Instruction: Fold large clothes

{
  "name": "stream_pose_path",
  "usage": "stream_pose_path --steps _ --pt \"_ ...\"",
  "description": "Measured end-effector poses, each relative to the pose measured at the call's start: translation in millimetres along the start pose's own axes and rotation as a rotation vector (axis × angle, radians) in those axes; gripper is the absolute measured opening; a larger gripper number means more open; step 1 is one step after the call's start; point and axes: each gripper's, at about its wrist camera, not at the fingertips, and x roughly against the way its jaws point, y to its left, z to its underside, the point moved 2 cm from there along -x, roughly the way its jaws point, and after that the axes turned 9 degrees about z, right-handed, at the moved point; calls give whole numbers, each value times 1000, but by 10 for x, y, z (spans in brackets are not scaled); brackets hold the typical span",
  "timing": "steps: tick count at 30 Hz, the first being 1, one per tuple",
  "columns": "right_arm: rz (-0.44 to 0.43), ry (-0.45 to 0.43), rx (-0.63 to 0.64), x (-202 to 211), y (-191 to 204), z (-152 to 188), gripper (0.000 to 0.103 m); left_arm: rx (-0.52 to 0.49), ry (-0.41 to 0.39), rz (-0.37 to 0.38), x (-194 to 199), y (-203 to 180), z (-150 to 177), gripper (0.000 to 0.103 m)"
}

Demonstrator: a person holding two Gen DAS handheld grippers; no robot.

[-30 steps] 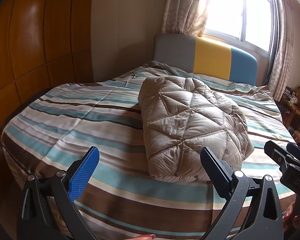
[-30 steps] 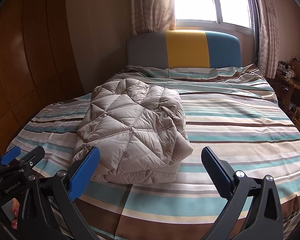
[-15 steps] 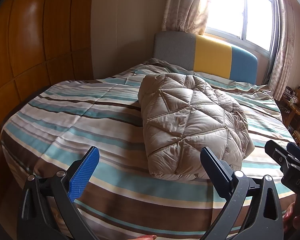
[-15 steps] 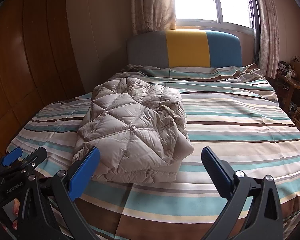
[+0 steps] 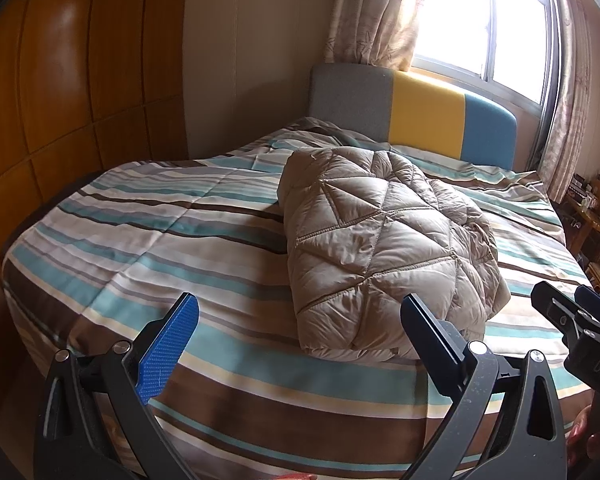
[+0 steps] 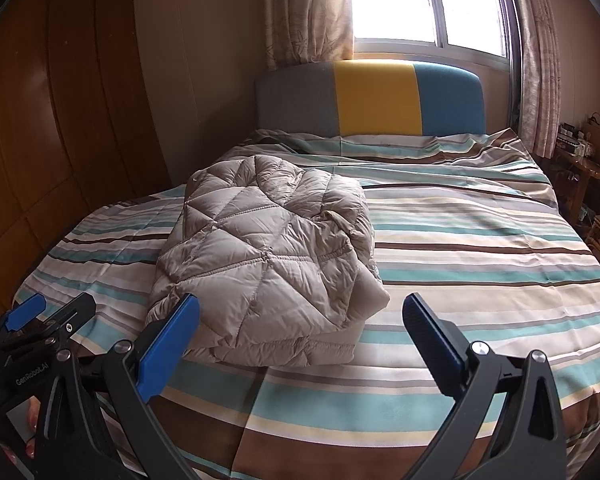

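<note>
Striped bed (image 5: 204, 240) with folded quilted jacket (image 5: 380, 248); both grippers' fingers (image 5: 168, 344) spread, empty.

Daylight from the curtained window (image 6: 428, 0) falls over the striped bed (image 6: 480, 240) beside wood-panelled wall (image 5: 40, 100).

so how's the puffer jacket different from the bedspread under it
The puffer jacket is plain beige with diamond quilting; the bedspread is striped teal, brown and cream. The jacket is folded into a thick bundle; the bedspread lies spread flat across the bed. Both are soft fabric, untouched by either gripper.
</note>
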Motion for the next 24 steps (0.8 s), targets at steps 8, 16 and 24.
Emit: stream_pose_path --steps 8,16,24 --pt "-1 3 4 -11 20 8 101 -2 10 1 -2 -18 15 100" --pt "1 6 2 -12 23 14 101 -28 5 4 11 -63 23 100" --pt "5 4 6 -6 17 16 101 -20 10 13 10 -66 24 100"
